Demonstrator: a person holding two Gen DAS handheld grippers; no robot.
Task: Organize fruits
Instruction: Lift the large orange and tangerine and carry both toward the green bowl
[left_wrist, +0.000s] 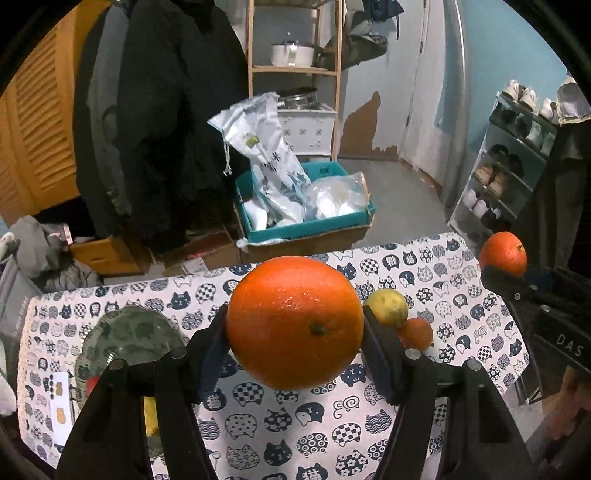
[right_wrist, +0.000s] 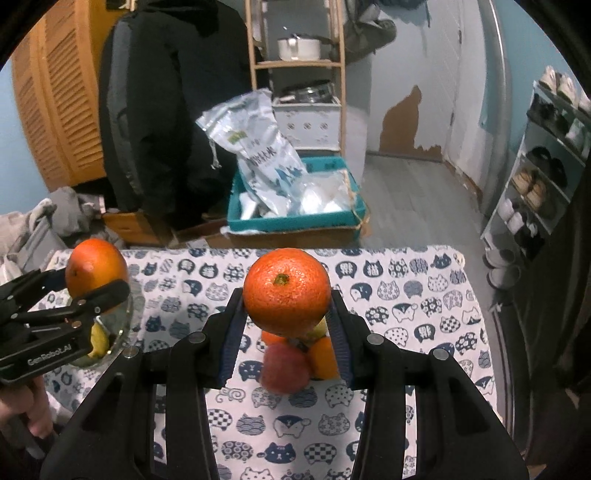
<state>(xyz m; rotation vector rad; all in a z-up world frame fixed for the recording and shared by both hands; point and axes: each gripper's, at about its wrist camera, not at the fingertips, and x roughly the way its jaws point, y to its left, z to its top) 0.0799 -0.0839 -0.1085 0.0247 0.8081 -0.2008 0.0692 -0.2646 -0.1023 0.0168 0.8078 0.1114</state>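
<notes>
Left gripper (left_wrist: 295, 328): clamped on a large orange (left_wrist: 294, 323), fruit seated between both pads, raised above the table (left_wrist: 258, 424); stem scar facing the camera.

Right gripper (right_wrist: 287, 314): clamped on a smaller orange (right_wrist: 286, 291), held between the pad tips above the table, stem uppermost.

Cat-print cloth (right_wrist: 406, 295): covers the table.

Glass bowl (left_wrist: 129, 339): on the cloth at eight o'clock from the large orange; a yellow fruit (right_wrist: 98, 341) inside.

Loose fruit, right wrist view: red apple (right_wrist: 286, 369) and an orange piece (right_wrist: 323, 356) on the cloth directly below the smaller orange, at six o'clock.

Loose fruit, left wrist view: a lemon (left_wrist: 388, 308) and a small orange (left_wrist: 417, 332) at three o'clock from the large orange.
</notes>
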